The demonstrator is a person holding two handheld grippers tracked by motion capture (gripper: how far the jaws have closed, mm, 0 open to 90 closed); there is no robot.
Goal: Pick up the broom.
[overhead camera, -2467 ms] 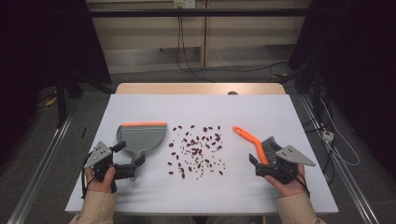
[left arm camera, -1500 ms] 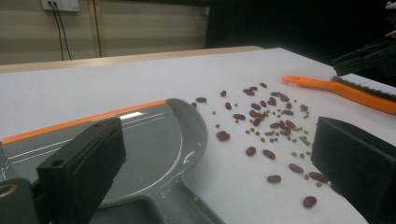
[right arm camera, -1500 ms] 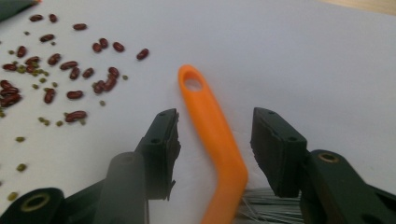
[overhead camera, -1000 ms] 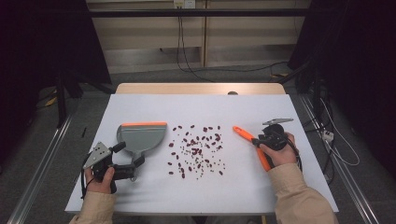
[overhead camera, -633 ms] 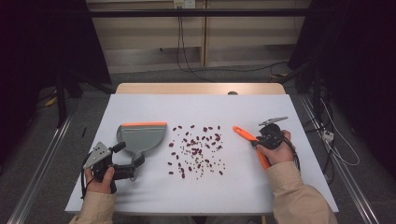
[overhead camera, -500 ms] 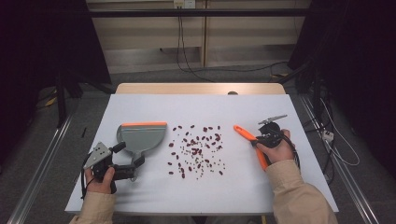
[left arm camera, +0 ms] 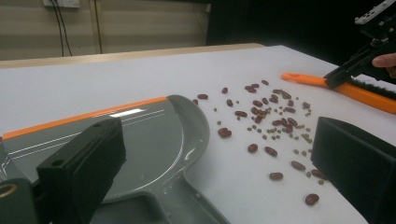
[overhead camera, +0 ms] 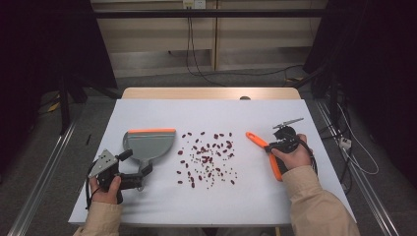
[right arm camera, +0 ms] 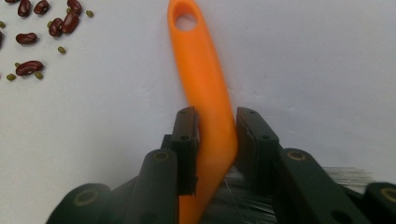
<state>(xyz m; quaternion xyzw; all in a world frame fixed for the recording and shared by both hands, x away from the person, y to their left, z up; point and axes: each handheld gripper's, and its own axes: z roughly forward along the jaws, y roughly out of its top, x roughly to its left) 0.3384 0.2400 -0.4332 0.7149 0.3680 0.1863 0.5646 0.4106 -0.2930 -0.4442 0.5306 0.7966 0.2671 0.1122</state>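
While the left gripper (overhead camera: 132, 169) hovers spread over the handle of the grey dustpan (overhead camera: 147, 144), whose pan holds nothing, beans (overhead camera: 209, 158) lie scattered right of the dustpan. Further right, the right gripper (overhead camera: 271, 146), jaws just closing, pinches the orange brush (right arm camera: 208, 102) lying flat.

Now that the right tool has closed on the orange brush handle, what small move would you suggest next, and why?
Probably lift the orange-handled brush slightly: the right tool pinches its handle, it lies flat on the white table, and the scattered red beans remain unswept beside the grey dustpan.
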